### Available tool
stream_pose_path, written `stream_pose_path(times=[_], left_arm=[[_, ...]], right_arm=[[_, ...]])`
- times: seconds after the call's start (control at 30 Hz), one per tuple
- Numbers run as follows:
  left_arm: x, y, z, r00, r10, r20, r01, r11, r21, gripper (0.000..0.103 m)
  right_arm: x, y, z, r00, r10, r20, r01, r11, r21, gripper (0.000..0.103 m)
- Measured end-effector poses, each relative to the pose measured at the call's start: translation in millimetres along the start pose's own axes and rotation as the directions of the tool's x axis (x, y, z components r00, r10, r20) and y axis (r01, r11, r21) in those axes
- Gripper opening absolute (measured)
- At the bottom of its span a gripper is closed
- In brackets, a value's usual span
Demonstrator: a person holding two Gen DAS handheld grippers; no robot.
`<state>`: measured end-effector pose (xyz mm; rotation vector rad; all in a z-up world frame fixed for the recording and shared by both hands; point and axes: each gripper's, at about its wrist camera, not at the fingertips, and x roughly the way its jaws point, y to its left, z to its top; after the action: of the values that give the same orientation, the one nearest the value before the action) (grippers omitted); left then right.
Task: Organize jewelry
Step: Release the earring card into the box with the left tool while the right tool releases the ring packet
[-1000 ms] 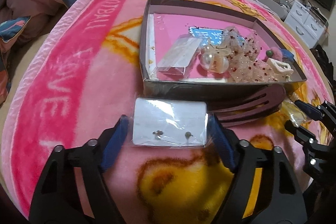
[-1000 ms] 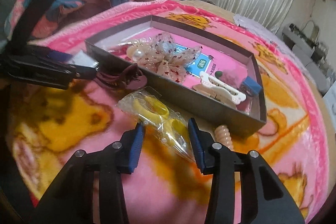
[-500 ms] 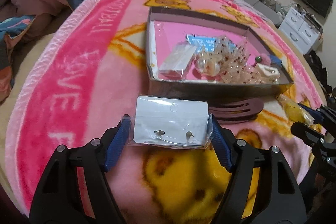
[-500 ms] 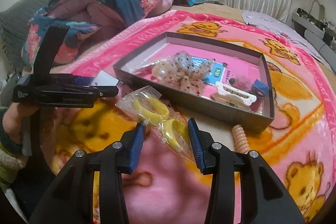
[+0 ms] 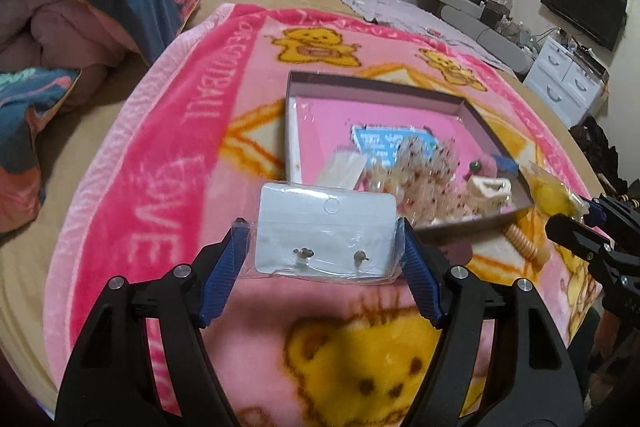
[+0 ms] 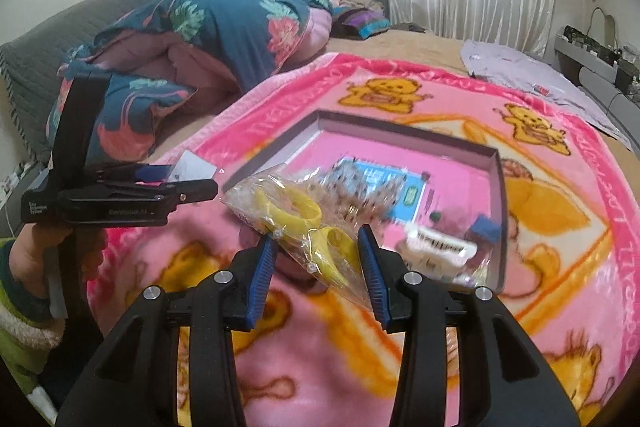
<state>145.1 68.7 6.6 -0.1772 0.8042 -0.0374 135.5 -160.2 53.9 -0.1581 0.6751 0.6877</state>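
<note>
My left gripper (image 5: 322, 259) is shut on a white earring card (image 5: 326, 229) in a clear sleeve, held above the blanket in the left wrist view. My right gripper (image 6: 318, 259) is shut on a clear bag of yellow rings (image 6: 308, 223), also lifted. Beyond both lies a shallow grey box (image 5: 404, 93) (image 6: 496, 203) with a pink floor. It holds a sheer dotted bow (image 5: 424, 167), a white hair claw (image 6: 440, 247), a blue card and small pieces. The right gripper with its bag (image 5: 588, 215) shows at the right edge of the left wrist view. In the right wrist view the left gripper (image 6: 192, 183) sits on the left.
A pink bear-print blanket (image 5: 168, 147) covers the bed. A folded floral quilt (image 6: 224, 31) lies at the far left. A beige coil hair tie (image 5: 524, 243) rests by the box's near right corner. A person's hand and green sleeve (image 6: 20, 267) hold the left gripper.
Both grippers have risen with their loads. The box and the blanket look farther away and lower in both views. The dark hair comb by the box is now mostly hidden behind the card.
</note>
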Motion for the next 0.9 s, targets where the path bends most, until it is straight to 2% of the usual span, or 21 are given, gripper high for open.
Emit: stream_pose_path(times=[0.27,0.57,0.9], left_arm=[[6,-20,26,0.999,-0.019,0.028,0.018,0.999,0.049,0.065],[18,-39,41,0.999,-0.042,0.03,0.039,0.995,0.087,0.065],[48,-52,45,0.998,-0.055,-0.009,0.055,0.993,0.104,0.065]], right_arm=[[-4,-32,17,0.997,-0.065,0.035,0.063,0.997,0.054,0.04],[-3,-68,23,0.988,-0.148,0.043,0.142,0.984,0.108,0.04],[8,-91,23,0.982,-0.188,0.018,0.183,0.972,0.151,0.04]])
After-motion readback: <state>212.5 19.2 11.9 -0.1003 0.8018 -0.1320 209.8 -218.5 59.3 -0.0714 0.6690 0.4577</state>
